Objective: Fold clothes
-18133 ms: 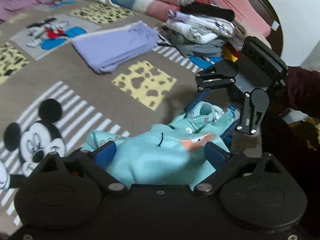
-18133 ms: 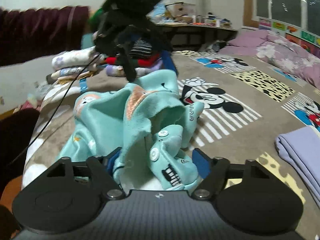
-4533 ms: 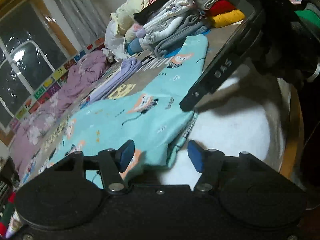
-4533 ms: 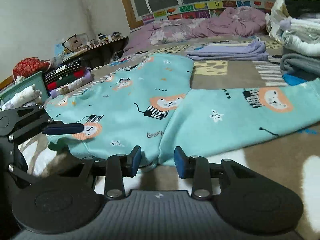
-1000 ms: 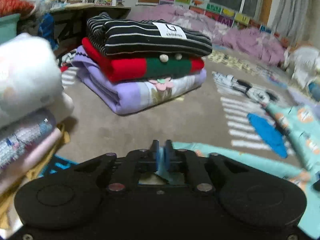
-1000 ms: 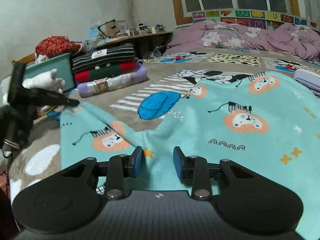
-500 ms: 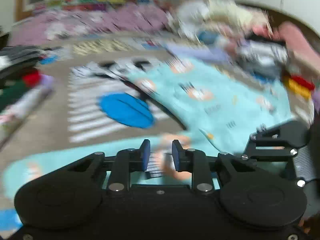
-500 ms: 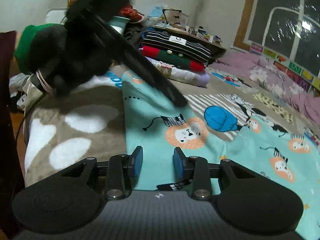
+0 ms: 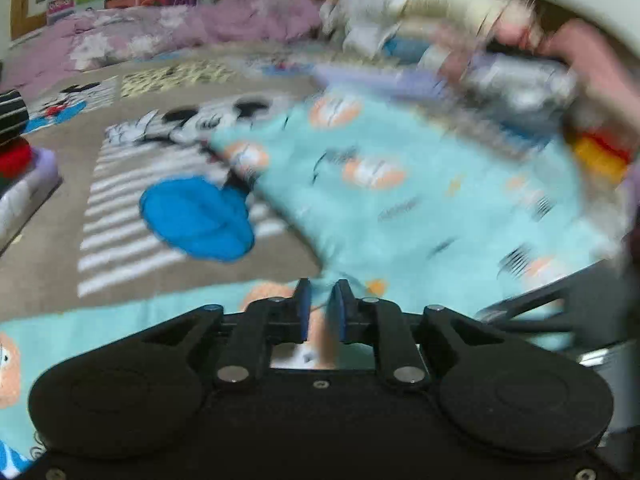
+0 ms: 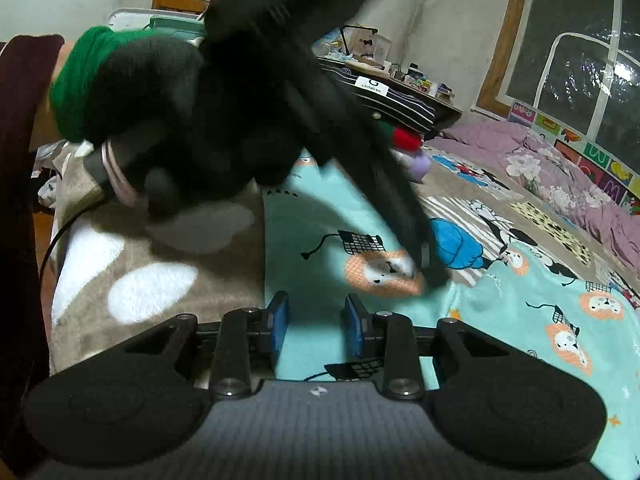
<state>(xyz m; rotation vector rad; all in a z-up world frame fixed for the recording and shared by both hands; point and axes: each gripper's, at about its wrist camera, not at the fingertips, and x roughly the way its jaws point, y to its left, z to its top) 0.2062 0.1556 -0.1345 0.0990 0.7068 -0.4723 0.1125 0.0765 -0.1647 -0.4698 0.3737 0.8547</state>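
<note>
The left gripper (image 9: 320, 304), which a second ago was clamped on a sleeve edge beside the folded stacks, has swung round over the garment, and its blue pads now stand slightly apart with teal cloth between them; through the blur I cannot tell whether they pinch it. The right gripper (image 10: 316, 320) hovers released, fingers parted, over the near edge of the teal lion-print top (image 10: 520, 320). That top lies spread flat on the bed (image 10: 160, 272), so smoothing looks finished and the first fold probably comes next.
</note>
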